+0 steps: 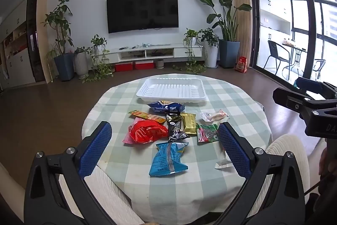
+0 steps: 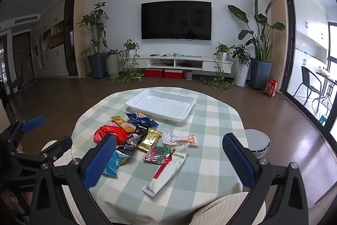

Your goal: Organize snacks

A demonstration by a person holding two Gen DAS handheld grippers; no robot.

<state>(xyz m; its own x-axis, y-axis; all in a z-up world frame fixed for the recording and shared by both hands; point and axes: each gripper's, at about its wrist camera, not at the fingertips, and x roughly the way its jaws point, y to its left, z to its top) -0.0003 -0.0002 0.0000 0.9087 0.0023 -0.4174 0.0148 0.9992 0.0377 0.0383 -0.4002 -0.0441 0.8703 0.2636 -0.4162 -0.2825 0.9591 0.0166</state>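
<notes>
The left tongs (image 1: 165,146) hide part of a long white packet (image 1: 223,163), and print on the wrappers is hard to read. A loose heap of snacks (image 1: 168,128) lies between and ahead of both tongs, which gape empty. Beyond sits a white tray (image 2: 161,105); bare checked tabletop (image 2: 212,132) stretches ahead of the right tongs (image 2: 169,158).

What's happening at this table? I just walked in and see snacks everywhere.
A person is starting to sort snacks. The left hand-held gripper and the right hand-held gripper both hang open above the round checked table, holding nothing. Snack packets lie loose in a pile, among them a red packet and a light blue packet. The white tray behind them has nothing in it yet.
</notes>
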